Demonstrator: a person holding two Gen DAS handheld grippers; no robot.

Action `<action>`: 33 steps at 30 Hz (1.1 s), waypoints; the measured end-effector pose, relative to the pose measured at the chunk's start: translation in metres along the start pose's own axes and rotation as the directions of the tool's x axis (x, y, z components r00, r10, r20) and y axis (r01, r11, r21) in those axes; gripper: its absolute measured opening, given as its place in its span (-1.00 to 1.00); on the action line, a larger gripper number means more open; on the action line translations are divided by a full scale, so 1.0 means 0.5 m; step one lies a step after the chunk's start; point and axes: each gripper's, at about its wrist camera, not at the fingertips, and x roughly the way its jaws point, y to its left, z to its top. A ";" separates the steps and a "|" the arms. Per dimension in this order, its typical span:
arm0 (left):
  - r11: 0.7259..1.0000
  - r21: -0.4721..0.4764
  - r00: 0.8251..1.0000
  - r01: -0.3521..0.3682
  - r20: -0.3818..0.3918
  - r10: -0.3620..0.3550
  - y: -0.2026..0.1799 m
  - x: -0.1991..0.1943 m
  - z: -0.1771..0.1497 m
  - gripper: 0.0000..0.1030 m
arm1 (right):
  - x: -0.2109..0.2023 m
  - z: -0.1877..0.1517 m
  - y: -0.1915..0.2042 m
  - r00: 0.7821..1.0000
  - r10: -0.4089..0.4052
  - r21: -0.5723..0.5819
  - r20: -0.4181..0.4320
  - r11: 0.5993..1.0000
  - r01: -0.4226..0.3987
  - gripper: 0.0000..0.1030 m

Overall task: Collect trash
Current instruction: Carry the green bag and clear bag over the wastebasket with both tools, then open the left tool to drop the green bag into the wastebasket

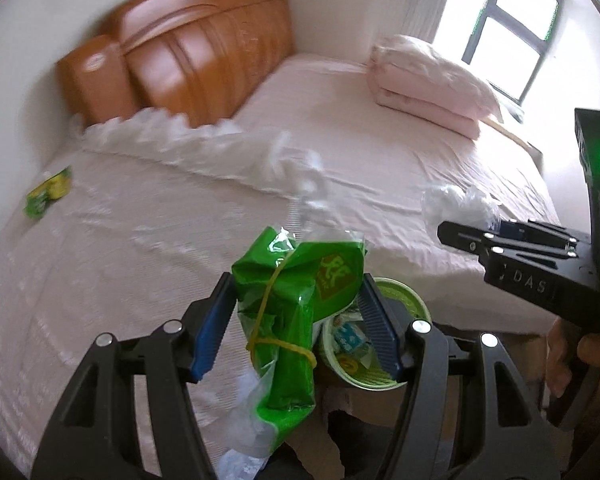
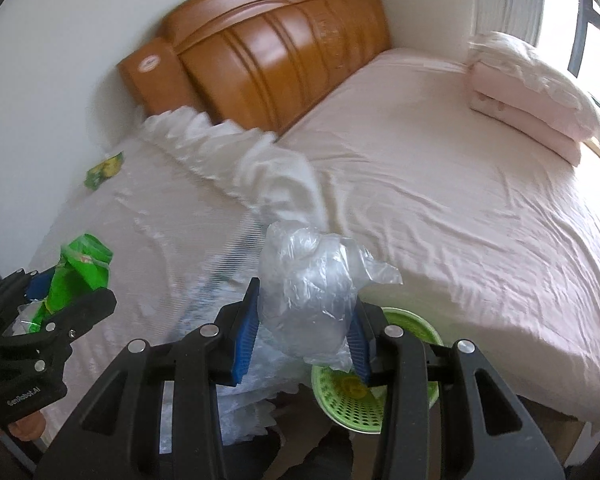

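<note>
The left claw is closed on a crumpled green snack bag bound with a yellow rubber band; its blue pads press the bag from 9 and 3 o'clock. The right claw is clamped on a wad of clear plastic film, which bulges up toward 12 o'clock above the pads. Both claws are held above the near edge of the bed. Below them, at about 5 o'clock in each wrist view, sits a green perforated basket with small scraps inside. A small green-and-yellow wrapper lies on the bed at 10 o'clock, near the wall. A strip of white plastic sheeting runs across the mattress toward the wooden headboard. A folded pink quilt rests at 2 o'clock by the window.
</note>
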 end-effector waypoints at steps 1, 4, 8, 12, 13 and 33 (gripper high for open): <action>1.000 0.018 1.000 0.020 -0.011 -0.019 -0.017 0.011 0.005 0.17 | -0.011 -0.005 -0.030 1.000 -0.025 0.020 0.004 0.999 0.025 -0.21; 0.995 0.069 0.997 0.068 -0.036 -0.066 -0.066 0.036 0.016 0.18 | -0.029 -0.016 -0.078 0.997 -0.073 0.057 0.011 0.996 0.072 -0.21; 0.981 0.133 0.988 0.138 -0.086 -0.127 -0.138 0.078 0.030 0.18 | -0.045 -0.033 -0.139 0.993 -0.115 0.112 0.012 0.987 0.113 -0.21; 0.964 0.194 0.979 0.179 -0.131 -0.156 -0.202 0.117 0.032 0.18 | -0.057 -0.048 -0.202 0.989 -0.145 0.157 0.007 0.977 0.142 -0.21; 0.960 0.207 0.976 0.188 -0.147 -0.160 -0.219 0.126 0.031 0.18 | -0.061 -0.053 -0.222 0.988 -0.154 0.171 0.005 0.974 0.151 -0.21; 0.949 0.234 0.971 0.210 -0.159 -0.176 -0.302 0.139 0.036 0.85 | -0.082 -0.087 -0.318 0.987 -0.163 0.228 0.003 0.961 0.158 -0.21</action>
